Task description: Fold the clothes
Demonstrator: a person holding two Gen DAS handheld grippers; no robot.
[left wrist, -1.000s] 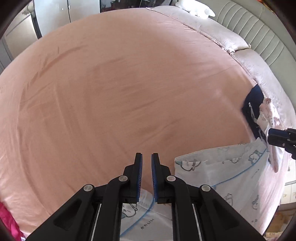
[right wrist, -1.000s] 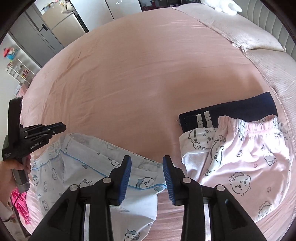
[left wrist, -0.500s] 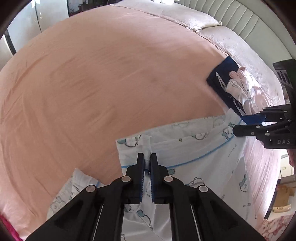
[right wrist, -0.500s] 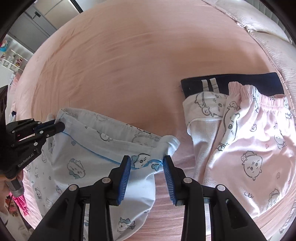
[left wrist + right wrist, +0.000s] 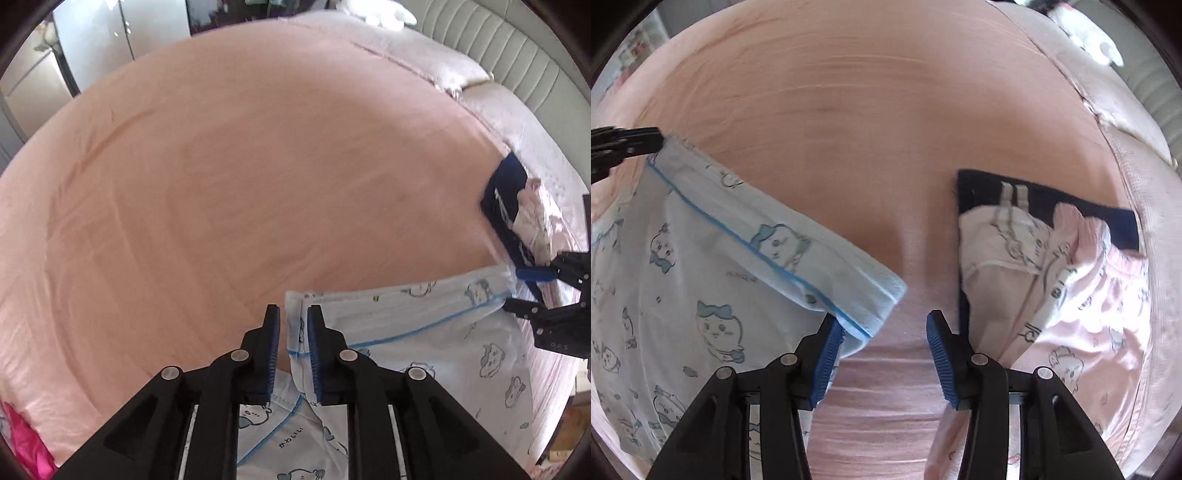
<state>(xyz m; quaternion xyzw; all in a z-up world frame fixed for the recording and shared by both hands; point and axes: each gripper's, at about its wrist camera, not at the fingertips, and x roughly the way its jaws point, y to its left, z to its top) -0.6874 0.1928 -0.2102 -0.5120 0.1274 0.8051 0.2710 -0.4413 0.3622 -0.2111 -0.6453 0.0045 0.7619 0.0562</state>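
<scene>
We work at the near edge of a wide bed covered in a smooth salmon-pink sheet (image 5: 236,177), where a pale blue cotton garment printed with small cartoon animals and trimmed in blue piping (image 5: 713,266) lies spread, its folded upper hem stretched between our two tools. Our left gripper (image 5: 293,349) straddles the hem's left corner, cloth running between its blue-ribbed fingers (image 5: 274,354); the jaws look only narrowly parted, and we cannot tell whether they pinch the fabric or merely bracket it. Our right gripper (image 5: 882,350) stands released and wide apart, the hem's right corner drooping just above its left finger and not clamped by it. We judge the spacing is deliberate: one tool at each end of the hem keeps that edge straight and taut for a fold.

Beside the garment's right end, apart from it across a strip of bare sheet, sits a stack: a soft pink pyjama piece with cartoon faces and a gathered waistband (image 5: 1071,295) draped over a flat navy garment with two pale stripes (image 5: 1034,199). It hugs the bed's right side below the quilted beige pillows (image 5: 436,62).

Room for movement is generous ahead, where the sheet runs bare toward the padded grey headboard (image 5: 517,62). It is tight to the right, where the stack's edge lies near the right gripper's outer finger, and at the near mattress edge, where a magenta cloth (image 5: 22,443) hangs.
</scene>
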